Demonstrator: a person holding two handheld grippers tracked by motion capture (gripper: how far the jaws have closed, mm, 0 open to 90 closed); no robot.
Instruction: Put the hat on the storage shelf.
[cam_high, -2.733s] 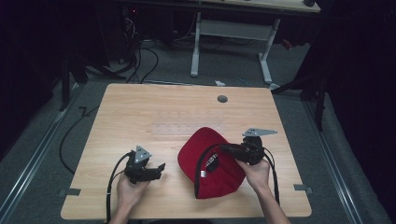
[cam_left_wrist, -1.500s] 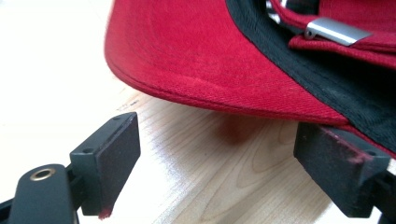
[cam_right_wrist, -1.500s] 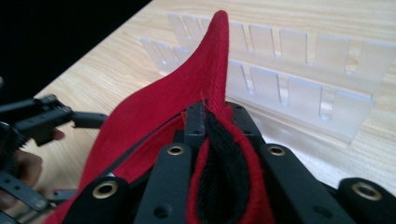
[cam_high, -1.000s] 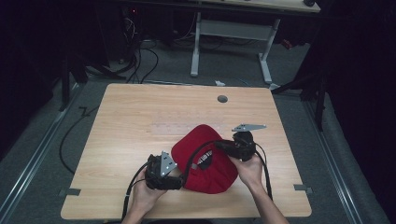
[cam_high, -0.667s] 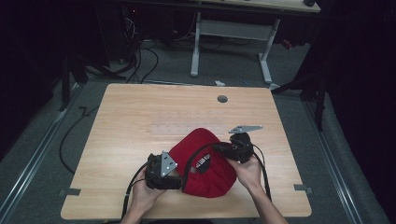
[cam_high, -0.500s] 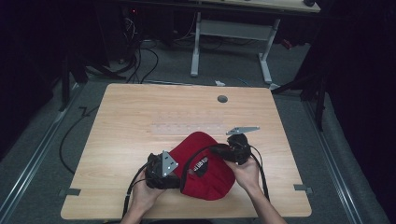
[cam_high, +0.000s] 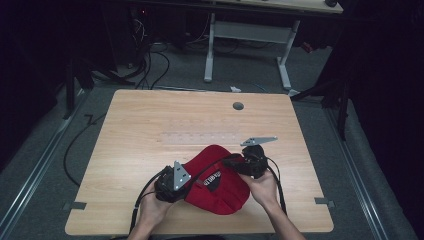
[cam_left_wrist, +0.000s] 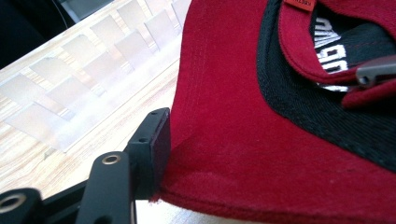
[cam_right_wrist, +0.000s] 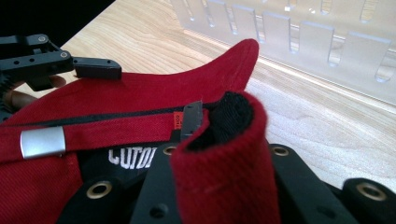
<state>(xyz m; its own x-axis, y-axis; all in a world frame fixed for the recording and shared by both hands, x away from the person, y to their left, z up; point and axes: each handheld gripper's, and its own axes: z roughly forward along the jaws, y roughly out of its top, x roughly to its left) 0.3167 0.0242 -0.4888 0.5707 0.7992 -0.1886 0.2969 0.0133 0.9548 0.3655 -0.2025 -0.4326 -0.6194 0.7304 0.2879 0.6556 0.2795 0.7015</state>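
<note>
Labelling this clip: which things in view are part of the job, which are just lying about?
In the job:
- red cap, upside down on the table
- right gripper, shut on the cap's back edge
- left gripper, jaws just closing on the cap's rim, one pad against it

Lying about:
- clear slotted rack
- grey grommet
- second desk behind
- floor cables

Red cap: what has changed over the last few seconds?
The left gripper moved right from bare table to the red cap and has just been closing its jaws on the cap's edge. The cap shifted slightly left. The right gripper kept pinching its fabric throughout.
</note>
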